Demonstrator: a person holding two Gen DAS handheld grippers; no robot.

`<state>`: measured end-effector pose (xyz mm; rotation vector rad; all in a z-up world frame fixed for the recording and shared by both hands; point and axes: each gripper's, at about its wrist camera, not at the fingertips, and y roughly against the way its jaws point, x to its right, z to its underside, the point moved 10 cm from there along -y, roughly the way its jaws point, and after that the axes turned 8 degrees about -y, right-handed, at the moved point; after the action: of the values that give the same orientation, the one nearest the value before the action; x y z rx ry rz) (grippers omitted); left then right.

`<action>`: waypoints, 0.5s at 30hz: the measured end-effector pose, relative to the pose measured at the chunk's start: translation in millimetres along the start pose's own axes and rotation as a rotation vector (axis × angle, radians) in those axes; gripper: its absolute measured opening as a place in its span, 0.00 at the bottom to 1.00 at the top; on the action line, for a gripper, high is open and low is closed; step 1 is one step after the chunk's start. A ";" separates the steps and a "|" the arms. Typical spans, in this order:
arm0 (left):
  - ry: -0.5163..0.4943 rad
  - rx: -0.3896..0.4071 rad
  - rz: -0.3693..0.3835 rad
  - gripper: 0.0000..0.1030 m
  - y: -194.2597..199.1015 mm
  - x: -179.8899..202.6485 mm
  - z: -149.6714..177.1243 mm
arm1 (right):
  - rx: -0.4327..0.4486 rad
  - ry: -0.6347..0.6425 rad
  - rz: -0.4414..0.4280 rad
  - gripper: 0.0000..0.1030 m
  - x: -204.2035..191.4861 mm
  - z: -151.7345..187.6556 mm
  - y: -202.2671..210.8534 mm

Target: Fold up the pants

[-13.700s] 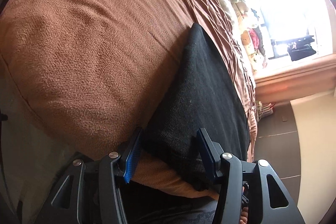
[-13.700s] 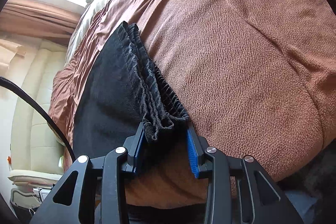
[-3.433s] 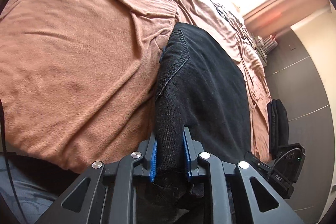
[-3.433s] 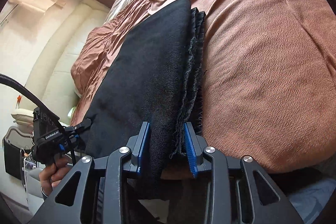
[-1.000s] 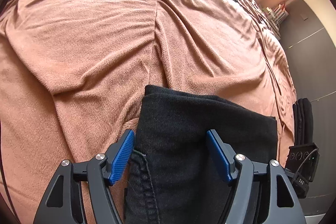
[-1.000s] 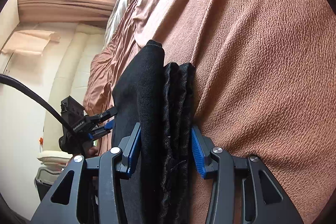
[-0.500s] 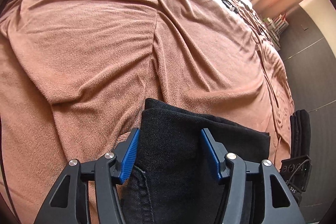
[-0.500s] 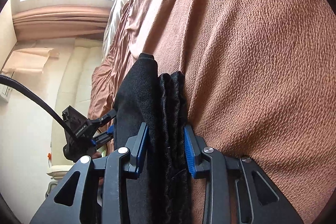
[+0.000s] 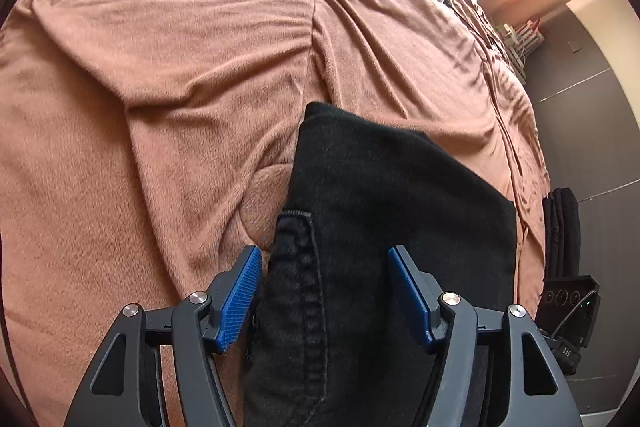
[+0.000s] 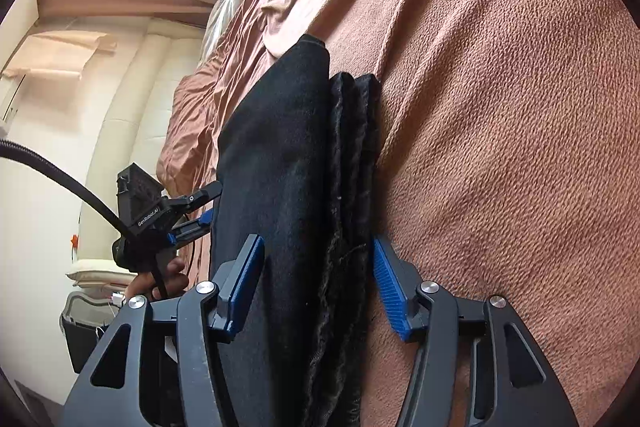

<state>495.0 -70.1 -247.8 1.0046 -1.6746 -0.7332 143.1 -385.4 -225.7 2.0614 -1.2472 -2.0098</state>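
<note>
Left wrist view: at the bottom of the frame the left gripper (image 9: 324,291) stands wide, its blue pads (image 9: 239,299) set apart on either side of the folded black pants (image 9: 384,227) without clamping them. A stitched seam of the pants runs up the lower centre between the fingers. The pants lie in a thick folded block on the brown blanket (image 9: 180,67), reaching from the bottom edge to the centre of the frame. At the lower right edge part of the other device shows, with dark floor behind it. Beyond the pants the blanket rises in long creases toward the top of the frame; a bright window strip sits at the upper right.

Right wrist view: the right gripper (image 10: 318,293) is likewise spread, blue pads (image 10: 390,293) flanking the stacked edge of the pants (image 10: 280,167); the right pad sits just beside the layered hems, and whether it touches them cannot be told. The fold layers show as dark bands at centre frame. At the left of the frame the left gripper (image 10: 200,205) reaches the far side of the pants, with a hand (image 10: 168,277) on its grip and a black cable (image 10: 64,179) curving in from the left edge. Blanket (image 10: 500,107) fills the right half; a cream padded headboard (image 10: 132,115) and a curtain stand at the upper left.
</note>
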 end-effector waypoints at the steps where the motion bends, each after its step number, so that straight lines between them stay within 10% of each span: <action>1: 0.005 0.001 0.005 0.68 1.2 -1.3 3.5 | -0.007 0.007 0.004 0.55 -0.8 1.8 0.2; 15: 0.010 -0.008 0.072 0.69 9.1 -5.0 28.2 | -0.064 -0.029 -0.042 0.55 -9.5 -25.3 -22.5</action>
<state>466.5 -61.3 -251.1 0.9359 -1.6886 -0.6862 177.5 -377.9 -224.8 2.0544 -1.1371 -2.0753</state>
